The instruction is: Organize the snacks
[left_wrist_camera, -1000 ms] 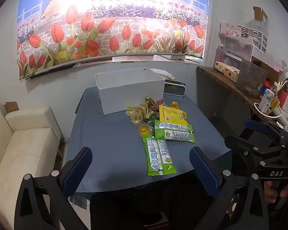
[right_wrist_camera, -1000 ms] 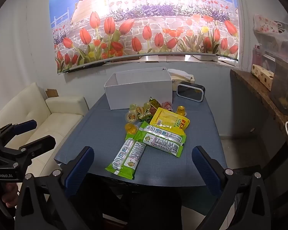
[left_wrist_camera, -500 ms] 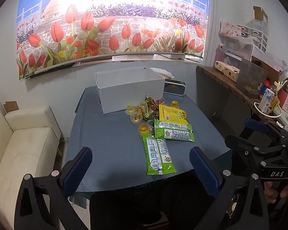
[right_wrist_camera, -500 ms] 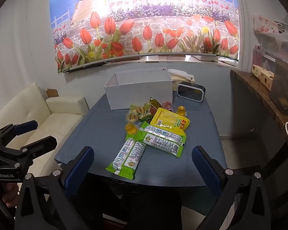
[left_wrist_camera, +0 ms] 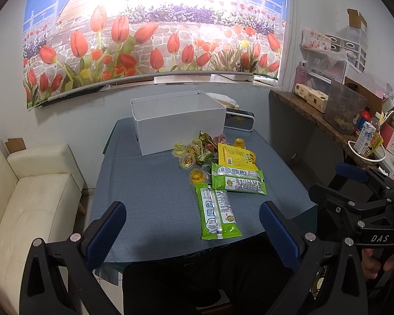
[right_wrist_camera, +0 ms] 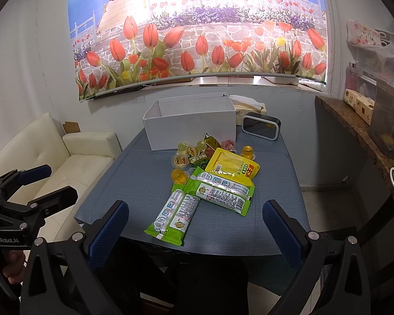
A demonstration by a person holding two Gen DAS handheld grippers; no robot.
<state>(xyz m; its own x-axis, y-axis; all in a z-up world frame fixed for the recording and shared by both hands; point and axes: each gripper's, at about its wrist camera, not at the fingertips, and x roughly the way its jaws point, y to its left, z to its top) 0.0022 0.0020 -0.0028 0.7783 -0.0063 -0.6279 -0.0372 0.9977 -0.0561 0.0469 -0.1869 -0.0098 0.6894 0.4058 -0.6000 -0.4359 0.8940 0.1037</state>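
a loose heap of snacks lies in front of an open white box (left_wrist_camera: 180, 124) on a blue-covered bench (left_wrist_camera: 149, 189). nearest the box are small jelly cups (left_wrist_camera: 186, 161) and wrapped candies (left_wrist_camera: 205, 155); one cup touches the box's front wall. just in front of them a yellow pouch (left_wrist_camera: 236, 157) overlaps a green packet (left_wrist_camera: 237, 182) that lies crosswise. nearest the bench's front edge, farthest from the box, a second green packet (left_wrist_camera: 218, 214) lies with its long axis pointing roughly toward the box.

both grippers hover short of that front edge, apart from everything. the left gripper (left_wrist_camera: 191, 225) has its jaws spread wide and holds nothing; the right gripper (right_wrist_camera: 194, 223) is likewise wide apart and empty. the near green packet lies ahead of both, between each pair of fingers, and looks the easiest first pick. its long axis runs along the approach, so the jaws would close across its narrow width.

behind the box sit a dark clock (right_wrist_camera: 261, 127) and a tissue box (right_wrist_camera: 249, 107). a cream sofa (left_wrist_camera: 34, 197) stands left of the bench, a cluttered shelf (left_wrist_camera: 315, 115) to the right, and a tulip poster (left_wrist_camera: 149, 34) hangs on the wall above the box.
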